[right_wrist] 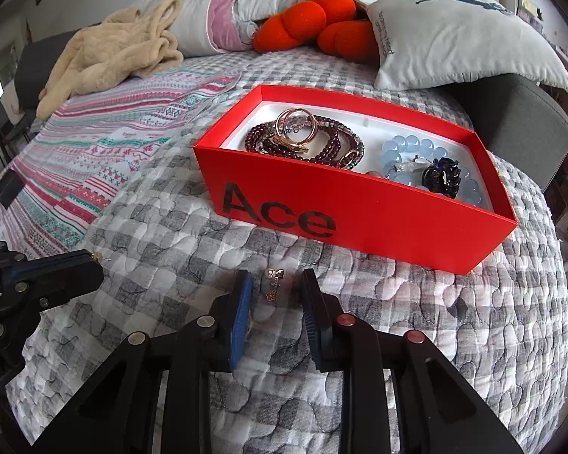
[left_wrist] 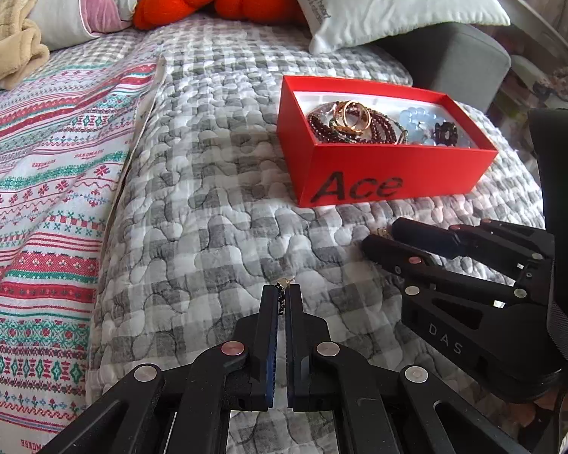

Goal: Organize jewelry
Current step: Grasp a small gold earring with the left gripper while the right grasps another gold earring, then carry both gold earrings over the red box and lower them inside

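A red "Ace" box (left_wrist: 397, 185) (right_wrist: 359, 223) stands on the quilt and holds dark red bead bracelets (right_wrist: 322, 147), gold rings (right_wrist: 297, 125), a pale blue bead bracelet (right_wrist: 409, 147) and a black piece (right_wrist: 441, 178). My left gripper (left_wrist: 283, 295) is shut on a small black-beaded earring (left_wrist: 282, 299) with a gold hook; it also shows in the right wrist view (right_wrist: 91, 259). My right gripper (right_wrist: 276, 287) is open around a small gold earring (right_wrist: 273, 283) lying on the quilt, jaws either side and apart from it. It also shows in the left wrist view (left_wrist: 378, 238).
A grey checked quilt (left_wrist: 216, 196) covers the bed, with a striped patterned blanket (left_wrist: 38, 196) at left. Pillows (right_wrist: 454, 34), an orange plush (right_wrist: 314, 26) and a beige garment (right_wrist: 110, 53) lie at the back. A grey chair (right_wrist: 518, 121) stands behind the box.
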A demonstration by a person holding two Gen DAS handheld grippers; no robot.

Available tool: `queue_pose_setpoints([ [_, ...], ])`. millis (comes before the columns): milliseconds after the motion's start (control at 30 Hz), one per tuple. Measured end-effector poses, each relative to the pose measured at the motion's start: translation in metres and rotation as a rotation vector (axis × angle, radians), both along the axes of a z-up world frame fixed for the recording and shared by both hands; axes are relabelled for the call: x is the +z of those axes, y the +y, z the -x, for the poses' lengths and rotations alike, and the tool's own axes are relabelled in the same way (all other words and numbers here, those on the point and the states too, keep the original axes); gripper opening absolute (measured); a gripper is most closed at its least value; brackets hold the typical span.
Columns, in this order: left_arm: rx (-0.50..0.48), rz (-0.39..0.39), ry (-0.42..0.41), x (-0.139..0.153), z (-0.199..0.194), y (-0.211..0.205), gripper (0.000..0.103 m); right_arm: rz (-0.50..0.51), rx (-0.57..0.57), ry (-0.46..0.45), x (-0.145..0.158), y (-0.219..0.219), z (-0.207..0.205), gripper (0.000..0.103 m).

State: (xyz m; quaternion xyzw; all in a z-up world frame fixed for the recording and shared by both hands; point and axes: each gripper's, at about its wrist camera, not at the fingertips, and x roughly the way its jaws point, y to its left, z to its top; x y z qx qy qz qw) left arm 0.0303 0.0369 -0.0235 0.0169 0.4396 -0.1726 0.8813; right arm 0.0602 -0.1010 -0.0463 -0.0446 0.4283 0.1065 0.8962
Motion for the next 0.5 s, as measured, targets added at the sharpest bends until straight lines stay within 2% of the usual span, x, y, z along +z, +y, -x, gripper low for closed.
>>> queue_pose_setpoints([
  [33, 0.002, -0.001, -0.001, 0.000, -0.001, 0.000, 0.000, -0.008, -0.001, 0.002, 0.000, -0.002, 0.000, 0.019],
  [133, 0.010, 0.000, -0.005, 0.001, -0.002, 0.000, 0.000, -0.022, 0.002, 0.006, 0.000, -0.003, -0.002, 0.011],
  [500, 0.021, 0.011, -0.012, 0.004, -0.008, -0.008, 0.000, -0.050, -0.001, 0.020, 0.013, -0.026, 0.005, 0.010],
])
